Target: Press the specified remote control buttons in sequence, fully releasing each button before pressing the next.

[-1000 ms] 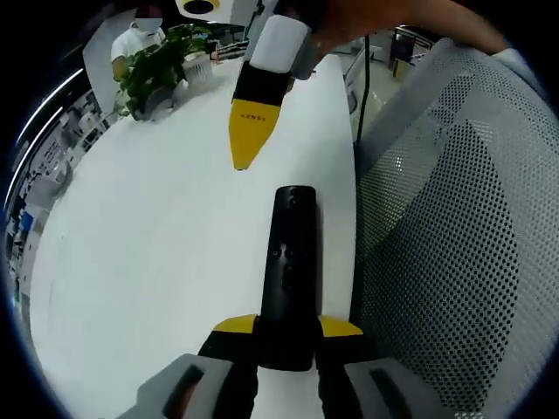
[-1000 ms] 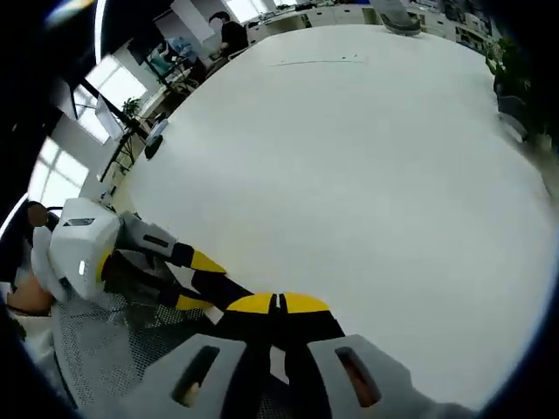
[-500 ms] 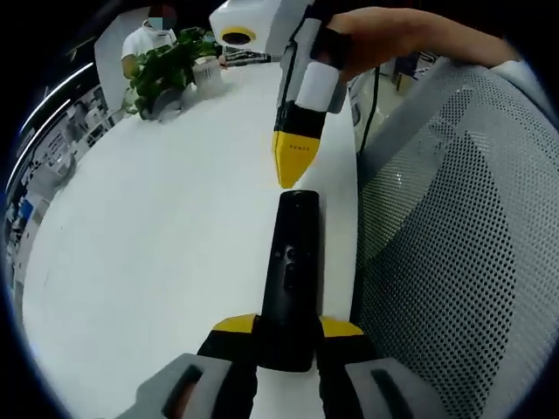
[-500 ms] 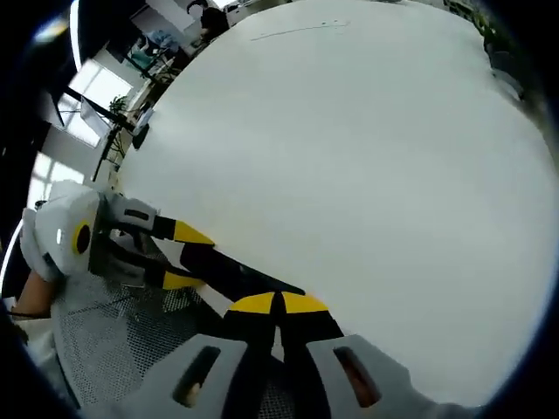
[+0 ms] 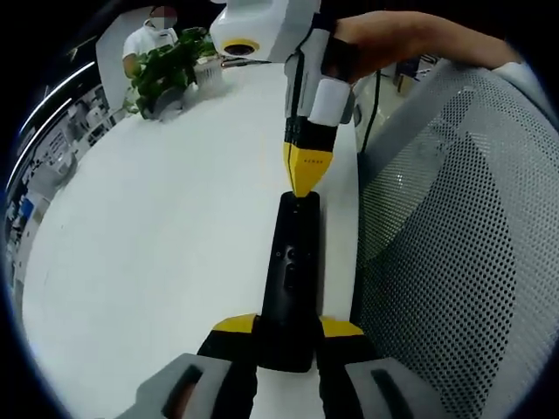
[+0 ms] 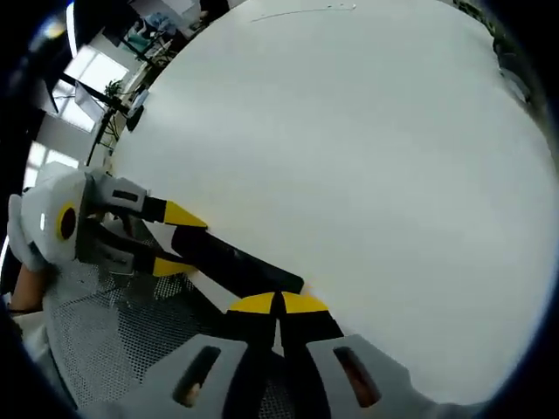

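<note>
Remote control [image 5: 291,279] is clamped by its near end between your left tongs [image 5: 287,330], with the long black body running straight out ahead of them over the white desk [image 5: 157,262]. That grip leaves the button face turned up and uncovered, which appears to be the purpose: the left hand is the holder, the right hand the presser.

Your right tongs [image 5: 303,183] are closed to a single yellow point, with nothing between them. Seen from the left gripper view, that point sits at the far end of the remote, at or just touching its top edge; contact cannot be confirmed. In the right gripper view the closed tip [image 6: 278,305] lies against the remote's far end [image 6: 240,262], with the left tongs [image 6: 170,240] gripping the opposite end beyond it. Closing the jaws gives you one narrow tip, suited to striking one button without catching its neighbour.

The small buttons visible mid-body lie between the two tongs, nearer the left pair than the present tip position. Judgement: the tip is at the remote's far end rather than over those buttons, so which button is being addressed cannot be told.

A mesh chair back [image 5: 454,244] stands just beside the remote, to the right of the left tongs. A potted plant [image 5: 166,70] sits well beyond, far along the desk.
</note>
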